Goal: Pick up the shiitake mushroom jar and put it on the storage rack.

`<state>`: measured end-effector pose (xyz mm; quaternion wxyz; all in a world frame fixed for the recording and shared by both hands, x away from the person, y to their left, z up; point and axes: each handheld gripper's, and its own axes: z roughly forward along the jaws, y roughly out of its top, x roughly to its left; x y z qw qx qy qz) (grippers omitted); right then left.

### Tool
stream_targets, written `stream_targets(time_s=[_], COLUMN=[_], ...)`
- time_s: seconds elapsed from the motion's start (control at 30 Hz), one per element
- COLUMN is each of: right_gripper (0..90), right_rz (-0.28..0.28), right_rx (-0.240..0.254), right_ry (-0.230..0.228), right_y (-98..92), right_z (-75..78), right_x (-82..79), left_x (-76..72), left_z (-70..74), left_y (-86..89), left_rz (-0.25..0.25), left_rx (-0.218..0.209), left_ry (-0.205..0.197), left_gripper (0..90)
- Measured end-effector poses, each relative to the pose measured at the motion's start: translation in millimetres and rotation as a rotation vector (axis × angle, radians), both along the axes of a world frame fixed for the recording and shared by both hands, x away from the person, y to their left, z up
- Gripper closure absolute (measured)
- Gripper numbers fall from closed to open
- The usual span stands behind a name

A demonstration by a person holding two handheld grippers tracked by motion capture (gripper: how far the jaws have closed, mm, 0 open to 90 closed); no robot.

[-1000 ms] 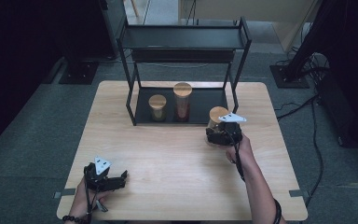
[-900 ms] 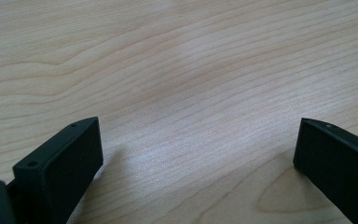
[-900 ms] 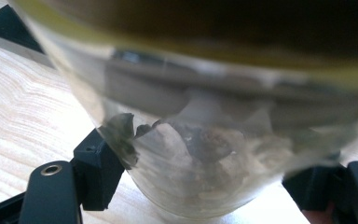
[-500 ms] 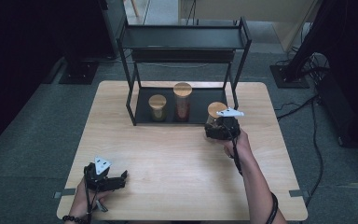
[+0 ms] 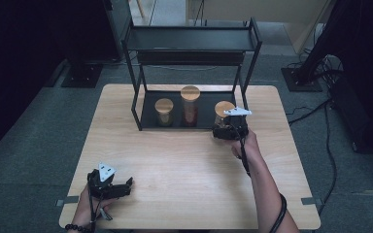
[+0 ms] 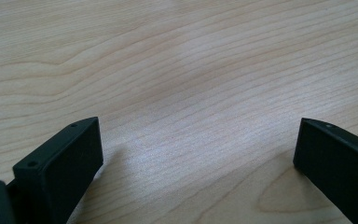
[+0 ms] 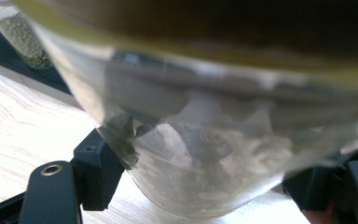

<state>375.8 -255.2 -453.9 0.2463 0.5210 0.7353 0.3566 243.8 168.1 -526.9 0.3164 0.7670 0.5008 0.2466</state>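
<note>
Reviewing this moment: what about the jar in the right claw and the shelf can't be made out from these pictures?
- Held jar: right gripper view is too close and blurred; its pale contents stay unidentified.
- Same jar from the high view: the right claw covers its body, so whether it rests on the shelf base is unclear.
- Middle jar contents: too small in the high view.

I find no readable text, no labels on the jars, no brands, no numbers, no signs
</note>
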Motion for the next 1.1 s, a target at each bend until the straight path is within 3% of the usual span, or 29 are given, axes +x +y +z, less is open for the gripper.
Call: stream_targets(time_s=[1.1], right_gripper=[24.8], right_rz=[-0.041], right_rx=[-0.011], right_ry=[0.016], right_y=[8.9], right_z=[1.7], right_x=[44.0], left_x=[0.5], left_z=[0.0], left_y=[0.7], left_rz=[-0.004], left_rx=[-0.003], left_ry=[0.006], left_gripper=[1.5])
